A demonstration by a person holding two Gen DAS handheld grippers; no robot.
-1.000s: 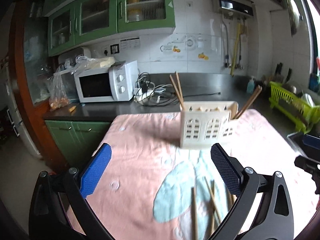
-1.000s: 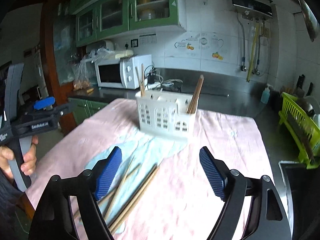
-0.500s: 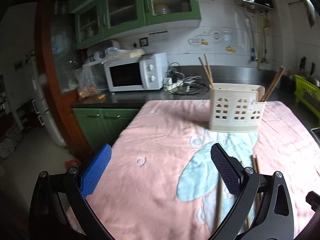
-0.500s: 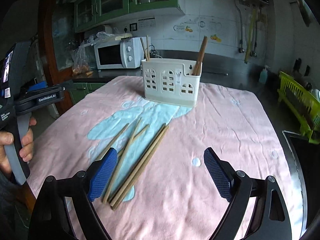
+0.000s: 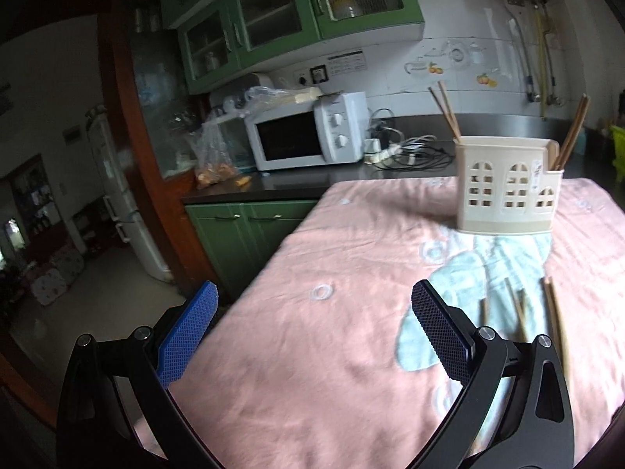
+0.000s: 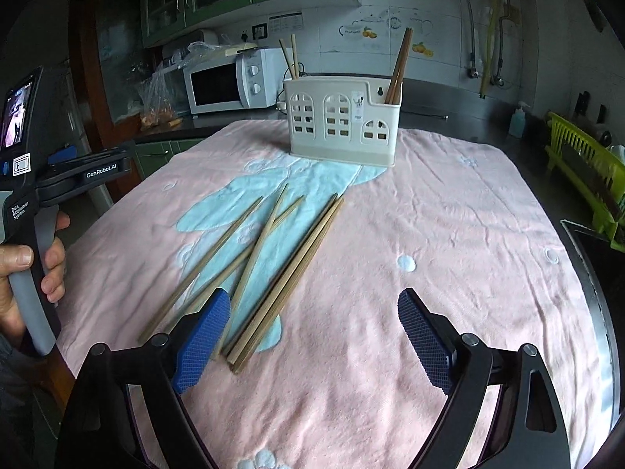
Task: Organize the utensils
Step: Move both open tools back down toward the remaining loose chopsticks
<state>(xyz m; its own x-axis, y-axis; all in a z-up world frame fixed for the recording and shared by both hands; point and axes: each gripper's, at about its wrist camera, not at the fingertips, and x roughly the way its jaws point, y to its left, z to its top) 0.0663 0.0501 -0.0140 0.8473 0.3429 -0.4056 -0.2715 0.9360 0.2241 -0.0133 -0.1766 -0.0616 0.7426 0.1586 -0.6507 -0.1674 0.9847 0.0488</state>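
Note:
A cream utensil holder (image 6: 343, 121) stands at the far side of the pink cloth (image 6: 449, 234), with chopsticks upright in its left and right ends. It also shows in the left wrist view (image 5: 508, 187). Several loose wooden chopsticks (image 6: 273, 258) lie on the cloth in front of it; their ends show in the left wrist view (image 5: 554, 312). My right gripper (image 6: 312, 336) is open and empty, just above the near ends of the chopsticks. My left gripper (image 5: 312, 336) is open and empty, over the cloth's left edge, left of the chopsticks.
A white microwave (image 5: 308, 136) and tangled cables (image 5: 410, 152) sit on the dark counter behind. A green dish rack (image 6: 586, 172) stands at the right. Green cabinets (image 5: 242, 234) stand below the counter, with open floor at the left.
Both grippers have pulled back from the holder and the left one has swung left. The loose chopsticks now lie fully in the right wrist view. Both stay open.

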